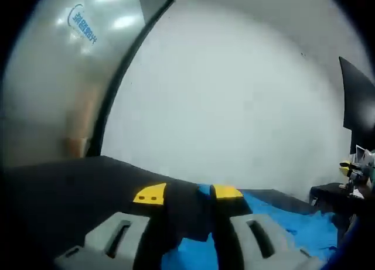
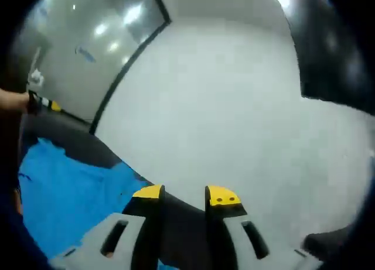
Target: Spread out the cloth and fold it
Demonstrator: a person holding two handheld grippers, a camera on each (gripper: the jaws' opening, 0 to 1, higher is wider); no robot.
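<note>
Left gripper view, nearest: left gripper low over the dark table, yellow-tipped jaws standing apart with a clear gap, blue cloth visible between and beneath them. Whether the jaws pinch any cloth edge: cannot tell, tips sit against dark surface at the cloth's border. Cloth lying on the table, running from under the jaws out to the right side of this view, wrinkled, not flat. Further right, at the edge: the other gripper with yellow tips, blurred. Beyond the table: plain white wall, a dark frame strip curving up, frosted glass panel with a blue logo to its left, dark panel at the far right.

Right gripper view, nearest: right gripper jaws also parted, gap dark, nothing seen clamped between the tips; a sliver of blue just below them. Cloth spread to the left of the jaws on the dark table, creased. Far left edge: a hand holding the left gripper, small and blurred. Behind: white wall, glass panel with ceiling-light reflections, dark panel upper right.
</note>
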